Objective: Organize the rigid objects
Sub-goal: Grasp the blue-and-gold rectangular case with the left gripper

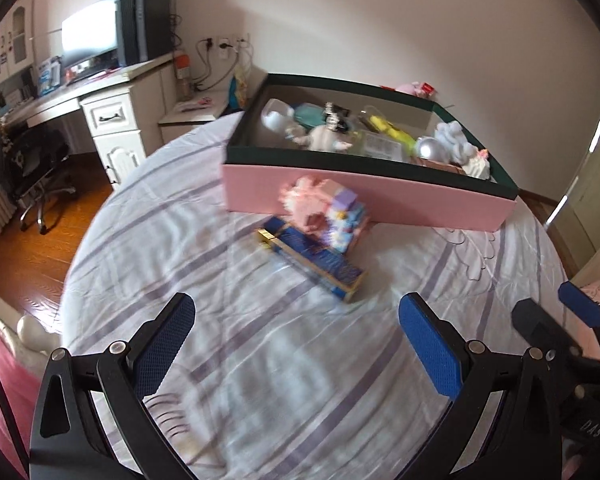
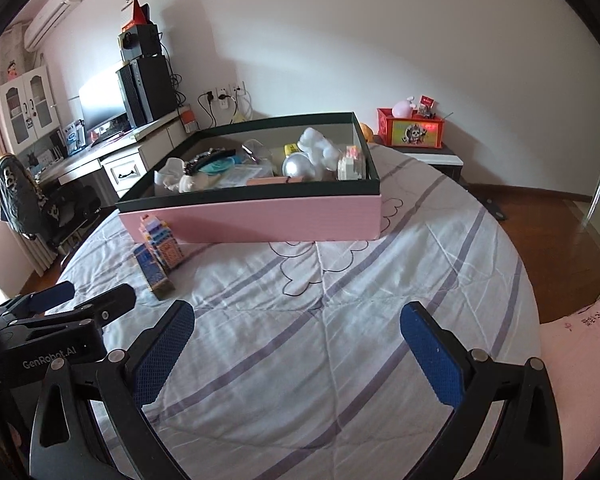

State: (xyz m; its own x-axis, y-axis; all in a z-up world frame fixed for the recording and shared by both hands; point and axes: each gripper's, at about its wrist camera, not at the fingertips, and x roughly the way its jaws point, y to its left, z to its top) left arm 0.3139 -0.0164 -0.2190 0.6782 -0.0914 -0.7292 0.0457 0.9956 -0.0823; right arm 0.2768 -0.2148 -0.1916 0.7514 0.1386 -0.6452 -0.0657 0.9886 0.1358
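Note:
A pink box with a dark green rim (image 1: 364, 200) (image 2: 260, 220) stands on the bed and holds several small items. In front of it lie a pink and purple brick-built toy (image 1: 328, 212) (image 2: 160, 244) and a long blue box with gold edges (image 1: 312, 258) (image 2: 154, 274). My left gripper (image 1: 296, 344) is open and empty, above the sheet, short of the blue box. My right gripper (image 2: 296, 348) is open and empty, over the middle of the bed, to the right of both items. The left gripper also shows in the right wrist view (image 2: 76, 304).
The bed has a white sheet with purple stripes (image 2: 340, 320). A desk with a monitor (image 2: 100, 104) and an office chair (image 1: 36, 168) stand to the left. A bedside table with a red box (image 2: 410, 128) is behind the bed. A pink pillow (image 2: 580, 360) lies at right.

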